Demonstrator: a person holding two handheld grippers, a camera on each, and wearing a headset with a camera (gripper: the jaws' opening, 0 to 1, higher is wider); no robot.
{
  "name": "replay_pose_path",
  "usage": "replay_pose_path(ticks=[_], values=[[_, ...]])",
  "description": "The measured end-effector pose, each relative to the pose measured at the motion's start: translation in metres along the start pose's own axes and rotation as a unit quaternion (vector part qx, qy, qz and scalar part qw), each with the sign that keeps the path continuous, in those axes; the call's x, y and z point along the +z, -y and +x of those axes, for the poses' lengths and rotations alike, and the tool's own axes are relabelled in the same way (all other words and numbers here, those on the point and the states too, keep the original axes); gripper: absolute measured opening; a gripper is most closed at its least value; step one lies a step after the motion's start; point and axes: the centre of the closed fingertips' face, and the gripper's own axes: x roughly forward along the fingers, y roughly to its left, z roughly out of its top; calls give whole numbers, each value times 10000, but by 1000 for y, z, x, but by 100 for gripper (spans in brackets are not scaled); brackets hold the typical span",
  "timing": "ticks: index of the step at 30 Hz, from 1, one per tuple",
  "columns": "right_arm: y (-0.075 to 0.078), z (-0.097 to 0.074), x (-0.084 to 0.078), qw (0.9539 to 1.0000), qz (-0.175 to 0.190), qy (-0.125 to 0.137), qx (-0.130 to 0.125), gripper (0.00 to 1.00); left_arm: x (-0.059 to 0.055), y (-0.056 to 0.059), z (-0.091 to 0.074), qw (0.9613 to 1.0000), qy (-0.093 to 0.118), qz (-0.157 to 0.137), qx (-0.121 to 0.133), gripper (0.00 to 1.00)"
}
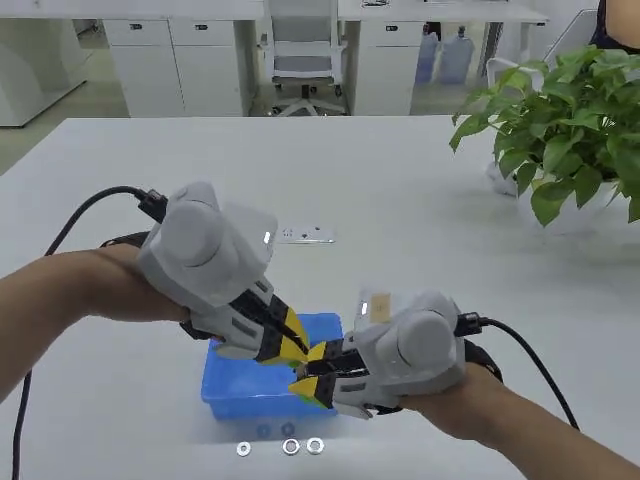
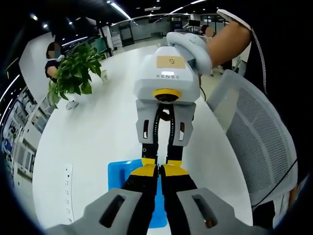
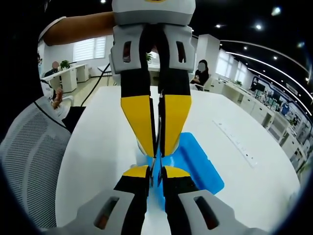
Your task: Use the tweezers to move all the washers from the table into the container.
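Over the blue container my two grippers meet tip to tip. My left gripper comes in from the left, my right gripper from the right. Both stand shut. In the right gripper view a thin metal blade, the tweezers, runs from my right gripper up between the yellow fingers of the left one. The left gripper view shows my left gripper against the right one's tips, above the container. Three washers lie in a row on the table in front of the container.
A potted plant stands at the table's far right. A white strip lies mid-table behind the container. Cables trail from both grippers. An office chair and cabinets stand beyond the far edge; a mesh chair is behind me.
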Motion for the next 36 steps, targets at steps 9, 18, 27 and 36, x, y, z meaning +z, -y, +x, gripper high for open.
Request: replay_pose_path(ticks=[9,18,27,36], values=[[-12,0,-11,9999,64,-72,37,12,-4,11,10,10000,-22,49,-40,7],[-24,4,-25,9997,163,-166,92,12,-10,23,23,9999,-74,64,-142,6],[-31,9,-39,9993,211,-310,48,12,-18,31,35,9996,-130,96,-238,7],[-37,13,-48,9989,252,-397,72,12,-23,36,43,9994,-150,97,-309,7]])
